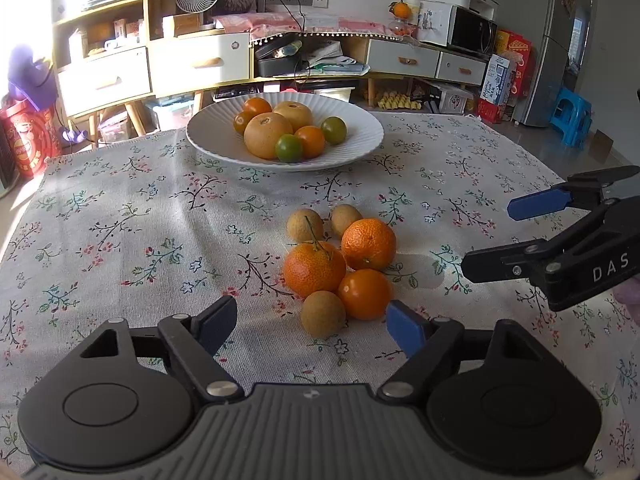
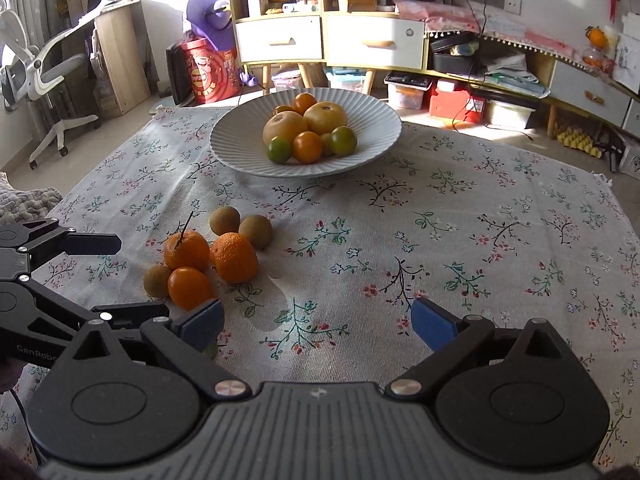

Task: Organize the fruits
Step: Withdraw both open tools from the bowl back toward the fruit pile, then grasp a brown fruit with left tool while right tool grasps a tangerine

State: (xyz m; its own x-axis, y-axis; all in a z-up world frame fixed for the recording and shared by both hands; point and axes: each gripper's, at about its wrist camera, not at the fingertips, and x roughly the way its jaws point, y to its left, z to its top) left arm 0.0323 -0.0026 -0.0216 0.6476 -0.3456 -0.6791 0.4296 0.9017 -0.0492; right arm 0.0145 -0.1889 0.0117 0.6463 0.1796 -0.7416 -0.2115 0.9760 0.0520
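Observation:
A cluster of fruit lies on the floral cloth: two rough mandarins [image 1: 314, 268] [image 1: 368, 244], a smooth orange fruit [image 1: 364, 294] and three small brown fruits, the nearest [image 1: 323, 314]. My left gripper [image 1: 312, 322] is open, its fingers either side of the nearest brown fruit and the smooth orange one, with the pads clear of both. My right gripper [image 2: 318, 320] is open over bare cloth, to the right of the cluster [image 2: 232, 258]. It also shows at the right edge of the left wrist view [image 1: 487, 238]. A white ribbed plate [image 1: 360, 136] at the back holds several fruits.
The floral tablecloth [image 2: 480, 220] covers the whole table. Beyond the far edge stand wooden cabinets with drawers [image 1: 200, 64], a fan, a microwave [image 1: 472, 32] and floor clutter. An office chair [image 2: 44, 76] is at far left in the right wrist view.

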